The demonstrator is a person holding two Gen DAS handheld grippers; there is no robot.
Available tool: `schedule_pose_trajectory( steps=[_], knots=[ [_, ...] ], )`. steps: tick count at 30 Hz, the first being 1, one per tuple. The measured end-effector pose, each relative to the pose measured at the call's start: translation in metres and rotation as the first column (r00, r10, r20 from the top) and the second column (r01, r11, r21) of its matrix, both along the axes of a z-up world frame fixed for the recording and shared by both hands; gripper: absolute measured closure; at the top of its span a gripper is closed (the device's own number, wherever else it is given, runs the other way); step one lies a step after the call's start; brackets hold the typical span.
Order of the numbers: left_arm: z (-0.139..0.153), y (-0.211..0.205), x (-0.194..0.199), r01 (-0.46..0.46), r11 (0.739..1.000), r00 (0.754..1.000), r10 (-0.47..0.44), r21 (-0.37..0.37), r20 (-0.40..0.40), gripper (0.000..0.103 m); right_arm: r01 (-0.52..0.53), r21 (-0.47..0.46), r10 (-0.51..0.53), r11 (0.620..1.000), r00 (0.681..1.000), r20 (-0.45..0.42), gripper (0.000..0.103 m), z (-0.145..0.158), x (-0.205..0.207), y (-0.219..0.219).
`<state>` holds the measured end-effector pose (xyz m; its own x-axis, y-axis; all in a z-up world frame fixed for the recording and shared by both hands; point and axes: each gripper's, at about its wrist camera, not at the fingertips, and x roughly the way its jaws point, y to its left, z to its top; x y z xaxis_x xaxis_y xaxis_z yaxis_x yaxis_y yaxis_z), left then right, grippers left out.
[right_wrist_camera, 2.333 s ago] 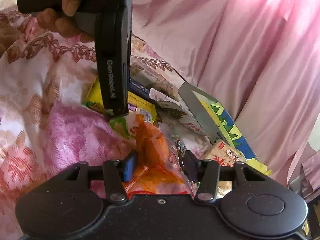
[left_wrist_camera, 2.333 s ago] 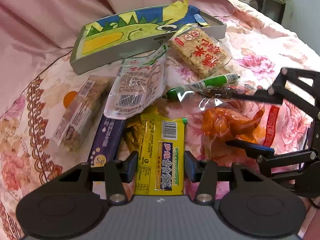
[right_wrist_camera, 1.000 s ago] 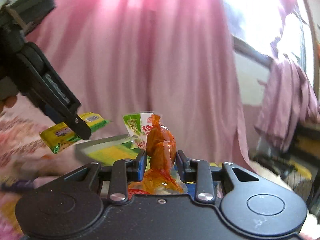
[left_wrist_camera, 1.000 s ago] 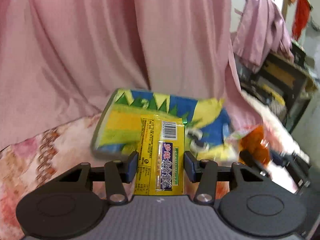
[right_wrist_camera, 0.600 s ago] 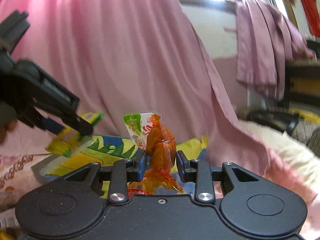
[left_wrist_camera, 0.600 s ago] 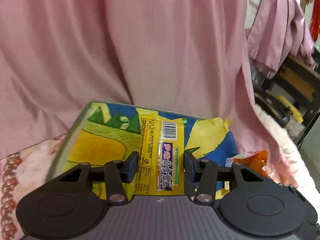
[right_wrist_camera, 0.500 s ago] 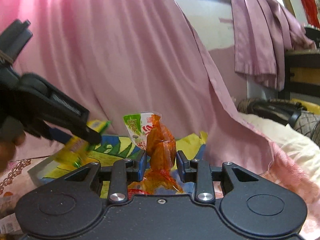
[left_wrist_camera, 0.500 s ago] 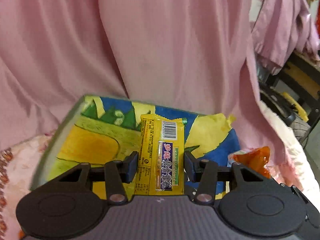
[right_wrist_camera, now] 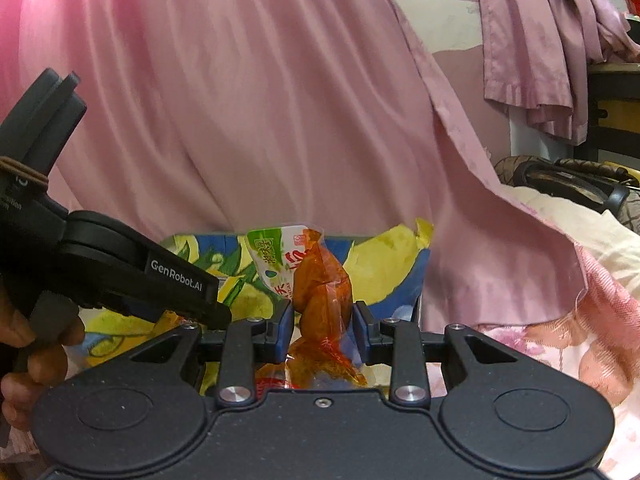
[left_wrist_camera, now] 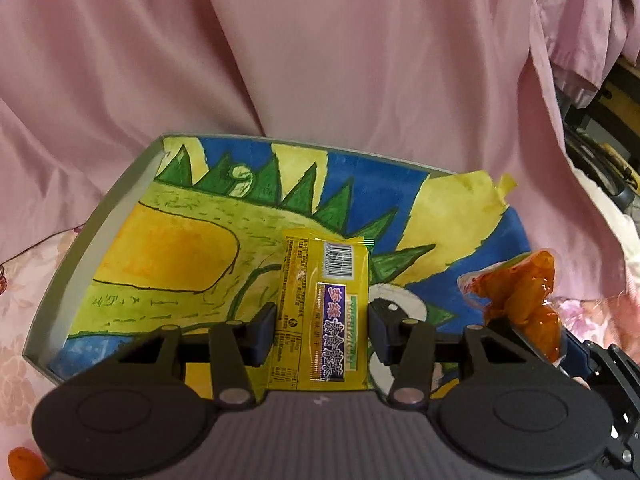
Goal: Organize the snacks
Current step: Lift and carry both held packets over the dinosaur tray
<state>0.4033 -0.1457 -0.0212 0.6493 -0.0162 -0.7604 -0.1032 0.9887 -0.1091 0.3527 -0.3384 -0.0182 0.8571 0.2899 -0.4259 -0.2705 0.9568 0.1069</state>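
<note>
Snacks, two of them, are each clamped in a hand-held gripper above a shallow painted tray.

Left wrist view: the left hand-held gripper (left_wrist_camera: 322, 330) is partly closed, its two blue pads pressing the long sides of a yellow snack packet (left_wrist_camera: 324, 312) with a barcode and a purple label. The packet stands lengthwise between the pads, over the grey-rimmed tray (left_wrist_camera: 100, 216), whose floor is lined with a drawing in green, yellow and blue. Pink cloth (left_wrist_camera: 320, 48) hangs behind the tray, and a floral bedspread (left_wrist_camera: 24, 272) lies at its left. At the right edge, an orange snack pouch (left_wrist_camera: 520, 300) is seen in the fingers of the other gripper, beside the tray's right end.

Right wrist view: the right hand-held gripper (right_wrist_camera: 322, 322) is narrowly closed on the orange snack pouch (right_wrist_camera: 320, 292), a clear wrapper with a green and white top, held upright. The tray (right_wrist_camera: 384, 264) lies just beyond it. At left, the left hand-held gripper (right_wrist_camera: 188, 300) reaches over the tray, its handle held by a person's hand (right_wrist_camera: 28, 352); its pads are hidden here.
</note>
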Motion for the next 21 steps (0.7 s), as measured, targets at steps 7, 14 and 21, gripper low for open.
schedule_pose_trajectory(
  steps=[7,14,21],
  knots=[
    [-0.010,-0.002,0.002,-0.006,1.000,0.999,0.006,0.015,-0.034,0.050,0.011,-0.022,-0.013,1.000,0.998,-0.056,0.069,-0.010,0.006,0.003],
    [-0.015,-0.004,-0.001,-0.005,1.000,0.998,0.007,0.029,-0.055,0.039,0.026,-0.016,-0.028,1.000,0.996,-0.081,0.066,-0.013,0.008,0.000],
    [0.000,0.013,-0.020,-0.071,0.996,0.997,0.071,-0.045,-0.007,0.020,0.051,-0.003,-0.051,0.999,0.998,-0.045,0.046,0.000,-0.001,-0.007]
  ],
)
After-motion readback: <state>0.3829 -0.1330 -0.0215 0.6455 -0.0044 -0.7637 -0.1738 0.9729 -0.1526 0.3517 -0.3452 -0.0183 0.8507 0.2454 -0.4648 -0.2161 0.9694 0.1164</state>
